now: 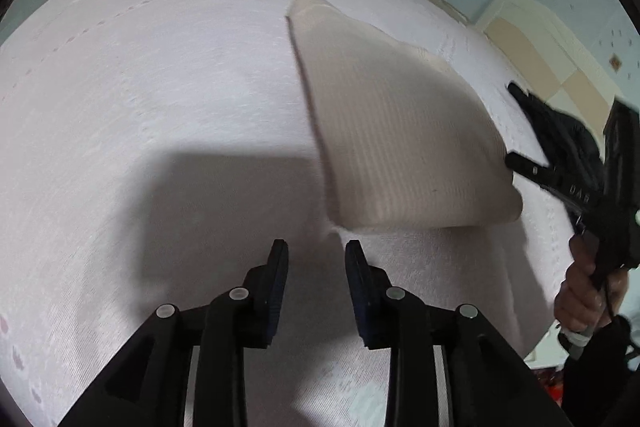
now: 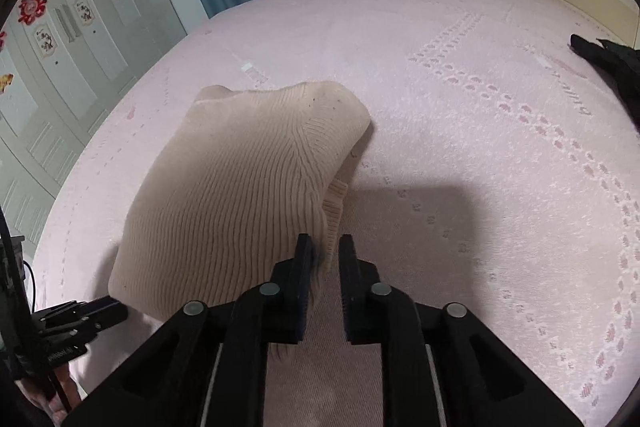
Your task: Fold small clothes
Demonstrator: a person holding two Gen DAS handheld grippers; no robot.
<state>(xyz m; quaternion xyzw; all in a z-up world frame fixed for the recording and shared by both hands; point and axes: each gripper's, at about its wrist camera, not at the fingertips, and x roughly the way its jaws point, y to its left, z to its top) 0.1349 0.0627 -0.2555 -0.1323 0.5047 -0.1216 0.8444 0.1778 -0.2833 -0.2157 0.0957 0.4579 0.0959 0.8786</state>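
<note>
Pink bedspread (image 2: 460,99), wide and flat. Beige ribbed sweater (image 2: 240,187) lies folded near its middle. Left gripper (image 1: 316,259) released, empty, just short of the near corner. Right gripper (image 2: 326,253) parted at the edge; grasp unclear. Judgement: press the fold flat, square the edges.

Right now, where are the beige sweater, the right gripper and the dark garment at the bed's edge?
beige sweater (image 2: 240,195): right wrist view, middle of its ribbed top face.
right gripper (image 2: 326,255): right wrist view, midway between its fingertips.
dark garment (image 2: 612,63): right wrist view, its visible black fabric.
</note>
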